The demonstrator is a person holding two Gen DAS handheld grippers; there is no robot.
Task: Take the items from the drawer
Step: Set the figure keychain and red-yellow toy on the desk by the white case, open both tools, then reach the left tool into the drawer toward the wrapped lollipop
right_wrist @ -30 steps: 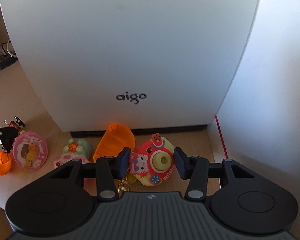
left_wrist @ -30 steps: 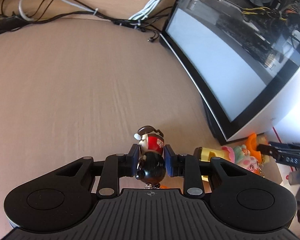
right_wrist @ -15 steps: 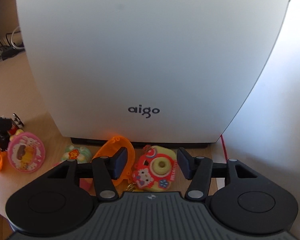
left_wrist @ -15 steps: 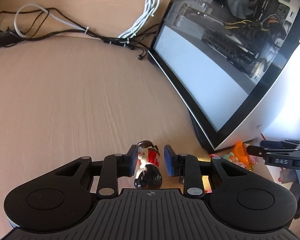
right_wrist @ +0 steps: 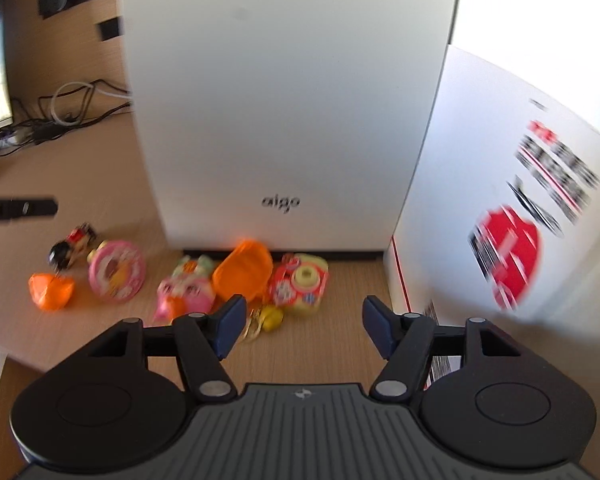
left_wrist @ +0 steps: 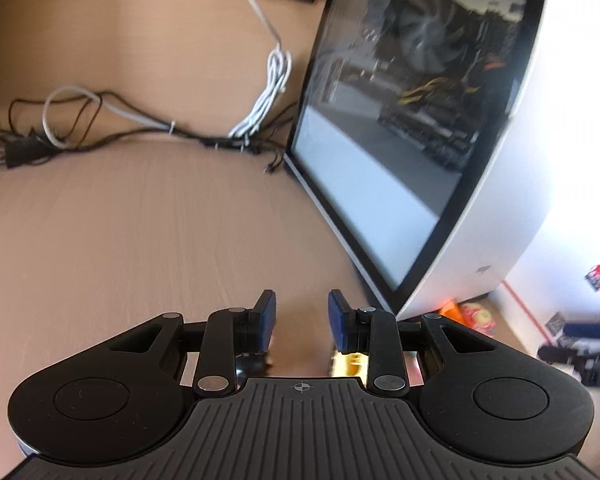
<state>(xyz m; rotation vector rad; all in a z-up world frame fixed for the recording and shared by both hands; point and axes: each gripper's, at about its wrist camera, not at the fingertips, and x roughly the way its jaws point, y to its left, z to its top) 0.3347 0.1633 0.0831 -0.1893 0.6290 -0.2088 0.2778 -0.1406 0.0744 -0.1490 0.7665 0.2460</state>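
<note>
The right gripper (right_wrist: 303, 322) hung with nothing between its jaws, which were opening, and the left gripper (left_wrist: 302, 316) stood apart and empty over the desk (left_wrist: 140, 232). The toys, among them the camera toy (right_wrist: 300, 282) and orange shell (right_wrist: 242, 270), lay bunched against the white computer case (right_wrist: 284, 100). No drawer showed, and I thought a swing back might sweep that crowded cluster off the near edge.
</note>
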